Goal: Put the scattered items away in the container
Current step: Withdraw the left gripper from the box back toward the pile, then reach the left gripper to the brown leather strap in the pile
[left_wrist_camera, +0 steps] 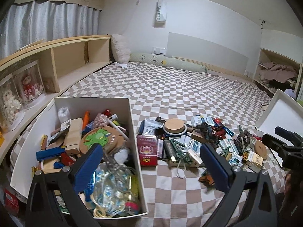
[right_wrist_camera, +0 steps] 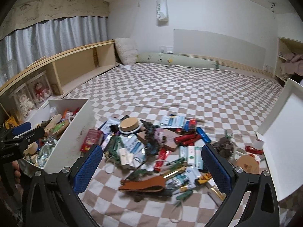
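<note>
A white box on the checkered bed holds many small items; it also shows in the right wrist view. A pile of scattered items lies to its right, with a red packet against the box wall and a round wooden lid on top. My left gripper is open and empty, straddling the box's right wall. My right gripper is open and empty above the pile, with a brown leather case just below it.
The box's white lid stands at the right edge of the bed. A wooden shelf with dolls in clear cases runs along the left. Pillows lie at the headboard. The checkered sheet stretches beyond the pile.
</note>
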Demonstrator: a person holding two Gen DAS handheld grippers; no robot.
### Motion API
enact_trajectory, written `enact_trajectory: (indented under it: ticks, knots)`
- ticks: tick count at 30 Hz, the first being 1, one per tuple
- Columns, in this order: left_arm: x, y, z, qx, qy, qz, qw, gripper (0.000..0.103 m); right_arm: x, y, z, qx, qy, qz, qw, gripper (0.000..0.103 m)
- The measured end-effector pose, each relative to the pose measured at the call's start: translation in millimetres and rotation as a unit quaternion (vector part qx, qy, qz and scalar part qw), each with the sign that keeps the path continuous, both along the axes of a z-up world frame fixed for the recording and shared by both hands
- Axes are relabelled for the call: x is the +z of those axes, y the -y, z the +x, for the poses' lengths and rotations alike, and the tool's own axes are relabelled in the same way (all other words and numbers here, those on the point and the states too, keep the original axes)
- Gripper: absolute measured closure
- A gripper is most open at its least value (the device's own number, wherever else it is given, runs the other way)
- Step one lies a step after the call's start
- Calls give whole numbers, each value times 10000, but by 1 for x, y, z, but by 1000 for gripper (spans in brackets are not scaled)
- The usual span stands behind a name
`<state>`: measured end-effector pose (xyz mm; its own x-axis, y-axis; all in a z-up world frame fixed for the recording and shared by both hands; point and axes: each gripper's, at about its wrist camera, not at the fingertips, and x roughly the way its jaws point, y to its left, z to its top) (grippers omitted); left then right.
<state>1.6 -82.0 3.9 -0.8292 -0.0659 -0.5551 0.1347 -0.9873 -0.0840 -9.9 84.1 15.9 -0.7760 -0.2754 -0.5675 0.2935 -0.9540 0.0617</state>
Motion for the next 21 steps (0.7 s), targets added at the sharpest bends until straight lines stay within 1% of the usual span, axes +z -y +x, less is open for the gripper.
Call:
enact_trajectory:
  ticks: [2,6,7,17,21]
  knots:
    - [0,-5,-2,-61,4,-17,10000,0,0,-5,0,-67,-19,6,10000,0]
    - [-1,-19,-4,-178,-58,-235,9995,0,0,-15,0,-148,-39,-15,9999,0]
    - [-2,-21,-4,-214,-59,-238,9995,0,-1,-17,-1,-165,-35,-27,9999,0]
    - [-12,-46,-13,-627,8,-100,9980,0,-12,-34,-2,-324,52,-20,9995,0]
    - [-23,-61,-17,-964,123,9,9953,0,-19,-45,-3,-369,123,-70,9992,0]
